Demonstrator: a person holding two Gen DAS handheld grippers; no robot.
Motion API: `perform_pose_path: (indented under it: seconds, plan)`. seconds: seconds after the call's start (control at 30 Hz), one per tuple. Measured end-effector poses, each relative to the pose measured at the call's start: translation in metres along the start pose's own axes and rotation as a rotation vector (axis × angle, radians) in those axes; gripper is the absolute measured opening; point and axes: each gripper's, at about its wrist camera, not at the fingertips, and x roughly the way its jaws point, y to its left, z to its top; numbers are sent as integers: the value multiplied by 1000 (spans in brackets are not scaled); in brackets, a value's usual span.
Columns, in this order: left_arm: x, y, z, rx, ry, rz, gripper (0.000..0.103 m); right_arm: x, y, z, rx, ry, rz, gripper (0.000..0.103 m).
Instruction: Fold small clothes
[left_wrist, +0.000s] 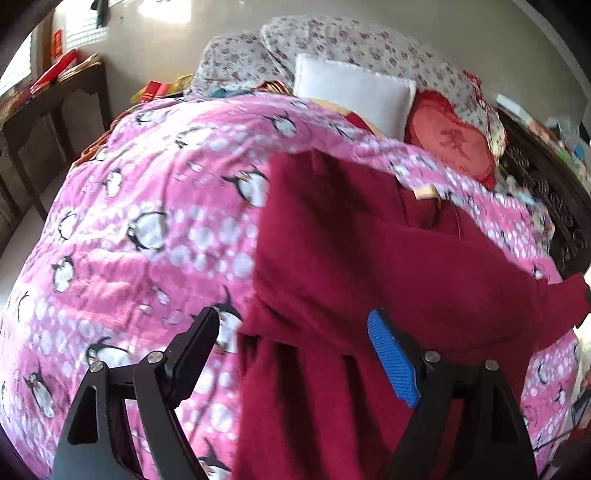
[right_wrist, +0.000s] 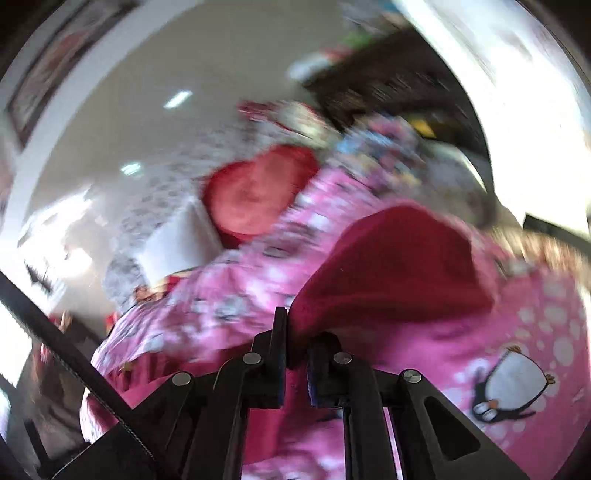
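Your right gripper (right_wrist: 295, 332) jaws pinch the red garment (left_wrist: 351, 258) | left gripper (left_wrist: 295, 332) jaws gape, empty | risk: one-sided pull bunches it on the bed (left_wrist: 147, 184).

Daylight fills both views, bright and fairly even. In the left wrist view a glossy wall (left_wrist: 155, 22) far beyond the left tongs (left_wrist: 291, 325) carries a white glare patch, and light enters through a window (left_wrist: 14, 70) far off to their left. Focus is fair there, though the pink penguin blanket (left_wrist: 147, 206) just ahead of the tongs is slightly smeared, and the dark red garment (left_wrist: 369, 258) shows soft shadowed folds. The right wrist view is heavily motion-blurred: the heart cushion (right_wrist: 255, 192) and everything beyond the right tongs (right_wrist: 295, 332) streak. A blown-out white area (right_wrist: 517, 74) sits far up to their right. Both pictures bow at the edges, with dark vignetted corners.
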Motion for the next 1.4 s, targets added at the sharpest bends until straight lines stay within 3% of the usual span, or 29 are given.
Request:
perform_pose_path:
  seconds: [0.17,0.27,0.4,0.5,0.57,0.6,0.63,0.7,0.93,1.03,1.13,1.23,1.27,1.33,1.37,1.4]
  plan:
    - [-18,30,11,-66,-37,-13,82,-18,115,-6,-225,1,159,9]
    - [-26,47,14,-105,-55,-17,82,-10,180,-25,-329,48,251,9]
    - [-24,67,12,-149,-53,-6,82,27,275,-85,-488,167,367,9]
    - [-15,76,7,-166,-27,-12,82,67,318,-141,-562,308,414,9]
    - [-10,79,4,-169,-19,-9,82,101,334,-186,-613,465,418,20]
    - [-8,79,3,-167,-16,-10,82,114,336,-204,-638,547,410,32]
    - [-6,79,2,-160,-11,-16,82,122,334,-217,-640,604,414,52]
    - [-3,78,1,-151,-10,-24,82,122,326,-224,-624,637,439,54]
    - [7,62,-2,-104,-11,-61,82,85,288,-182,-572,514,429,61]
    - [13,58,-7,-72,-10,-57,88,71,264,-169,-556,469,404,70]
    - [27,54,-12,-18,26,-38,90,64,236,-155,-519,451,363,72]
    - [33,57,-12,-40,13,-67,89,62,212,-146,-466,454,352,72]
    - [33,55,-11,-34,-7,-85,85,64,206,-145,-450,458,345,72]
    - [35,49,-10,-1,-17,-79,56,64,197,-144,-428,463,346,72]
    - [40,45,-10,25,1,-76,34,63,194,-143,-423,465,349,72]
    - [47,41,-10,43,29,-89,27,63,194,-144,-422,463,351,72]
